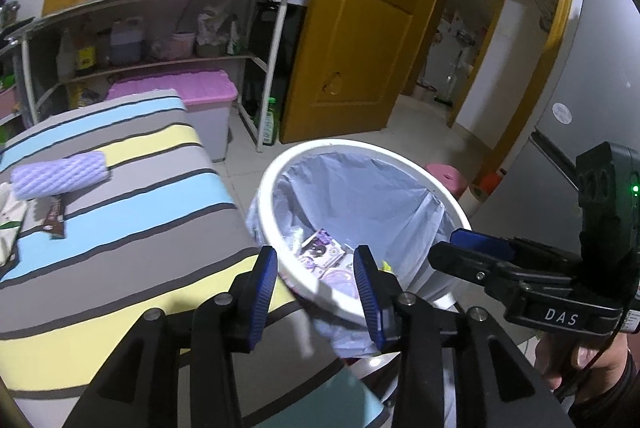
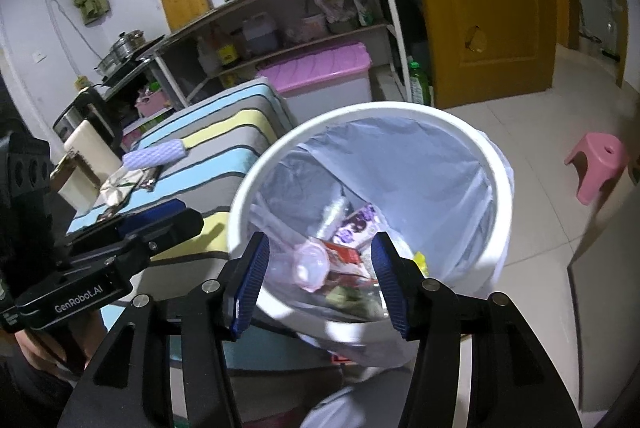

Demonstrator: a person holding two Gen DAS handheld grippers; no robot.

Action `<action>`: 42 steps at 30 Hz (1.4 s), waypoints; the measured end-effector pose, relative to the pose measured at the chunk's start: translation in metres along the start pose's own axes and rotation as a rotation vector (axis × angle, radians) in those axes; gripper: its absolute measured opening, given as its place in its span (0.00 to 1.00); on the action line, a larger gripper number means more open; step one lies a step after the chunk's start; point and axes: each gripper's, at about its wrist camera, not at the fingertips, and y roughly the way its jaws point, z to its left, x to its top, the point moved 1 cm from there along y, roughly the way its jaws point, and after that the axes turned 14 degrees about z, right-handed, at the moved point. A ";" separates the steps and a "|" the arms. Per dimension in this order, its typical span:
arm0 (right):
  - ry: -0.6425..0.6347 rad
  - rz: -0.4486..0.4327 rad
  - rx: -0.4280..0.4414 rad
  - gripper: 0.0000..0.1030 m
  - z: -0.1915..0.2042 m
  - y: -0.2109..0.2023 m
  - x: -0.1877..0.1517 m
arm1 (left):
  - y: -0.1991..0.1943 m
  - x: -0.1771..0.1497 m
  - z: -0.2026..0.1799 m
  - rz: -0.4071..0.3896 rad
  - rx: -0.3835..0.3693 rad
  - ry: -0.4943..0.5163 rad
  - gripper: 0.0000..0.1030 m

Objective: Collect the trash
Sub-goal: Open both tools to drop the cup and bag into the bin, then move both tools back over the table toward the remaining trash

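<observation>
A white trash bin (image 1: 280,168) with a pale blue liner stands beside the striped table (image 1: 120,220); it also shows in the right wrist view (image 2: 500,196). Wrappers and a clear plastic cup (image 2: 310,266) lie inside it. My left gripper (image 1: 316,288) is open and empty over the bin's near rim. My right gripper (image 2: 320,276) is open and empty above the bin's mouth. On the table lie a purple foam sleeve (image 1: 60,174), a brown snack wrapper (image 1: 54,216) and crumpled paper (image 2: 116,188).
A metal shelf (image 1: 160,28) with bottles and a pink-lidded storage box (image 1: 192,96) stand behind the table. A yellow door (image 1: 360,28) is open at the back. A pink stool (image 2: 598,164) sits on the tiled floor right of the bin.
</observation>
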 end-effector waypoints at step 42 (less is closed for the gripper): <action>-0.253 0.066 0.101 0.53 0.129 0.022 -0.002 | -0.094 -0.072 0.101 -0.108 0.197 -0.256 0.38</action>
